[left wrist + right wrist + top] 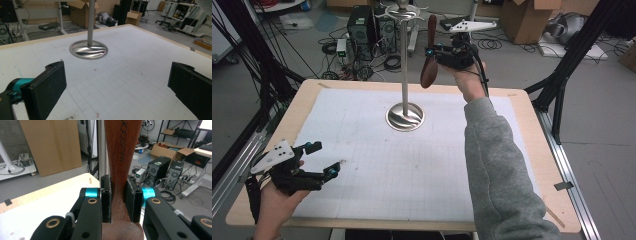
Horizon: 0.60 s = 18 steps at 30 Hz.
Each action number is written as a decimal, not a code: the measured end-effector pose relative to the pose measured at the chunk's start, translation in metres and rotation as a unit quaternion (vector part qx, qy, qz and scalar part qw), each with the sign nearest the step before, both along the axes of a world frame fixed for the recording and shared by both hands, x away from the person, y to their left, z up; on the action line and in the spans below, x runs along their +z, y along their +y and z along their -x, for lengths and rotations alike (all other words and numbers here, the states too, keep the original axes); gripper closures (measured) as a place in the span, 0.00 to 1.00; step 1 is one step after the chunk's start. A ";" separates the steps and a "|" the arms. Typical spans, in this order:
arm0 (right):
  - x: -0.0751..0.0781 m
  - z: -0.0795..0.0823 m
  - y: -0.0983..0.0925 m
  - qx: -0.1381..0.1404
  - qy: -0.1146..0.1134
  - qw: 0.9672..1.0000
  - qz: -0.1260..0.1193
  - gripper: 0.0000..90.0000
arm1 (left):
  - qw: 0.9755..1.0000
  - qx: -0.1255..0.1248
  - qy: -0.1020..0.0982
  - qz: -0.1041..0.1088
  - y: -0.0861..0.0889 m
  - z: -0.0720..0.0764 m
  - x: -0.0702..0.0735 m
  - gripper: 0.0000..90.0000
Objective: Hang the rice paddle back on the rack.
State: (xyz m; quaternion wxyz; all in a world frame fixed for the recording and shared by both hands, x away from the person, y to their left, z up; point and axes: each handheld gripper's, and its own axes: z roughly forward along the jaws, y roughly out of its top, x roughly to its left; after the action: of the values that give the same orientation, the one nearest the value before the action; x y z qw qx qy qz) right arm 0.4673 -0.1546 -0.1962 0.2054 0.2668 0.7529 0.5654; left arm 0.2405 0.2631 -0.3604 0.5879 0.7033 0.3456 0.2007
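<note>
A brown wooden spoon (pixel 430 55) hangs upright in the air, bowl end down, with my right gripper (pixel 439 54) shut on its neck. It is held high over the table's far edge, just right of the metal pole of a stand (pixel 405 60). In the right gripper view the spoon (pixel 118 157) rises between the two pads, and the pole (pixel 101 147) stands close behind it. The stand's round steel base (pixel 405 117) rests on the white mat (pixel 412 165). My left gripper (pixel 323 160) lies low at the near left, open, nothing between its fingers (pixel 47 87).
The stand carries hooks at its top (pixel 402 11). The wooden table edge (pixel 532 150) frames the mat. Beyond the table, computer towers (pixel 362 25), cables and cardboard boxes (pixel 527 17) crowd the floor. Black frame posts (pixel 562 75) stand to the right.
</note>
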 end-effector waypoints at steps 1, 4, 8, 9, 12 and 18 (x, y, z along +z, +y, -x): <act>0.000 0.000 0.000 0.000 0.000 1.000 -0.001 0.86 | 1.000 0.000 0.000 0.000 0.000 0.000 0.000 0.02; 0.000 0.000 0.001 0.002 -0.002 1.000 -0.003 0.86 | 1.000 0.001 0.001 0.001 0.000 0.000 0.000 0.02; 0.000 0.000 0.003 0.001 -0.003 1.000 -0.004 0.86 | 1.000 0.000 0.000 -0.001 0.000 0.001 0.000 0.03; 0.000 0.000 0.003 -0.001 -0.003 1.000 -0.005 0.86 | 1.000 0.001 0.000 -0.001 0.000 0.001 0.000 0.02; 0.000 0.000 0.004 -0.003 -0.004 1.000 -0.009 0.86 | 1.000 0.002 0.000 -0.002 0.001 0.002 0.000 0.03; -0.001 -0.001 0.006 -0.002 -0.007 1.000 -0.012 0.86 | 1.000 0.003 0.001 -0.001 0.002 0.001 -0.001 0.03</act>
State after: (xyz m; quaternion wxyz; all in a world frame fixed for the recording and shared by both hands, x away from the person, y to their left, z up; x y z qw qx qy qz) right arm 0.4682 -0.1486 -0.1974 0.2086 0.2671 0.7442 0.5756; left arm 0.2392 0.2650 -0.3615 0.5866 0.7025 0.3483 0.2025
